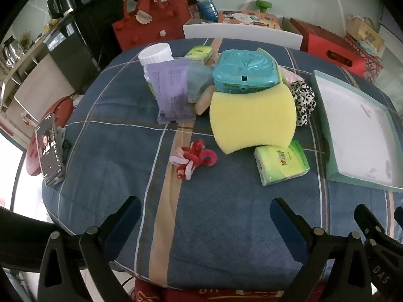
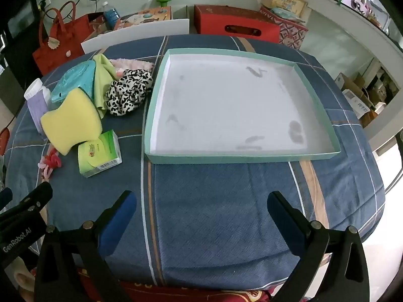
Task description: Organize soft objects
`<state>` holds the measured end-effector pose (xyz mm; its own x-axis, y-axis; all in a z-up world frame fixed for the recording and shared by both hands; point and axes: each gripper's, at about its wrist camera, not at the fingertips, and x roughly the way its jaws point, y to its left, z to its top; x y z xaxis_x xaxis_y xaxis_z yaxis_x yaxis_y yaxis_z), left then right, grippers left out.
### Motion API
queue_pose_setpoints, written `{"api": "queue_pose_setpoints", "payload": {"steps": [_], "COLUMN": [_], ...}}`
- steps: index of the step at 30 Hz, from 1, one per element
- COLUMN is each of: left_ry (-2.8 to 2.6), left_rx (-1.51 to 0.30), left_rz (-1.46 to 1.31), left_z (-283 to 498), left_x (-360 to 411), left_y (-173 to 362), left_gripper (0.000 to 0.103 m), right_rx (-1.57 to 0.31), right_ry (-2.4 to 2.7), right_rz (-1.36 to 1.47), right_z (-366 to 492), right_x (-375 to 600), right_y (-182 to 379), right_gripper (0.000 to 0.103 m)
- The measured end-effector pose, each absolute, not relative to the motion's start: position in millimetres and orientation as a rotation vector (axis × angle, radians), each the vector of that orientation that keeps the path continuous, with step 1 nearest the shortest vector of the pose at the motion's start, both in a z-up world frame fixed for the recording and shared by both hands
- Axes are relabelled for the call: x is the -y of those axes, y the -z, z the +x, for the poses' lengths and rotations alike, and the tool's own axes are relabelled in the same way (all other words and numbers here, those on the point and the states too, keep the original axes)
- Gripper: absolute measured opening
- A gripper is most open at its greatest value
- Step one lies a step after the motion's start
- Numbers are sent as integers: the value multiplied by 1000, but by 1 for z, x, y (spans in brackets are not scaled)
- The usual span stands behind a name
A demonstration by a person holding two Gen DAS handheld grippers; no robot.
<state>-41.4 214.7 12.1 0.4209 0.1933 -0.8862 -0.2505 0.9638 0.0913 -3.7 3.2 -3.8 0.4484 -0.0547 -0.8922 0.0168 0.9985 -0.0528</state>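
The left gripper [image 1: 204,214] hangs low over the near edge of the table with its blue-padded fingers [image 1: 131,214] spread wide, nothing between them and nothing touched. The right gripper [image 2: 201,209] sits just beside it, jaws equally wide apart and empty, above bare cloth.

Ahead of the left one lies a tangle of red and pink hair ties [image 1: 194,158] on the blue plaid tablecloth [image 1: 226,226]. Beyond it a yellow sponge [image 1: 252,120] leans against a teal lidded box [image 1: 245,71], with a green tissue pack [image 1: 280,162] touching the sponge's near corner. A leopard-print scrunchie [image 2: 129,90] rests just right of the sponge, with a light green cloth [image 2: 100,78] and something pink and fluffy [image 2: 133,63] behind it. To the left of the teal box stand a purple packet [image 1: 172,90] and a white-capped bottle [image 1: 156,54]; a second small green pack [image 1: 199,52] lies farther back.

In front of the right gripper sits a shallow teal tray [image 2: 252,157] with a smudged white floor, holding nothing. A phone [image 1: 49,148] is propped at the table's left edge.

Around the table, a white chair back [image 1: 241,34], a red tote bag [image 1: 151,25] and a red box [image 2: 239,25] stand against the wall.
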Motion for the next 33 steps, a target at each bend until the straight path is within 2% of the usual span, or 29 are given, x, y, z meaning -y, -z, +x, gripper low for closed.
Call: {"api": "queue_pose_setpoints", "payload": {"steps": [33], "left_ry": [-226], "left_rx": [-1052], "left_rz": [-68], "left_z": [-41], "left_x": [-213], "left_y": [-25], "left_gripper": [103], "right_rx": [-1084], "right_ry": [39], "right_rz": [-19], "right_z": [-5], "right_x": [-1], "right_y": [-4], "right_gripper": [103]}}
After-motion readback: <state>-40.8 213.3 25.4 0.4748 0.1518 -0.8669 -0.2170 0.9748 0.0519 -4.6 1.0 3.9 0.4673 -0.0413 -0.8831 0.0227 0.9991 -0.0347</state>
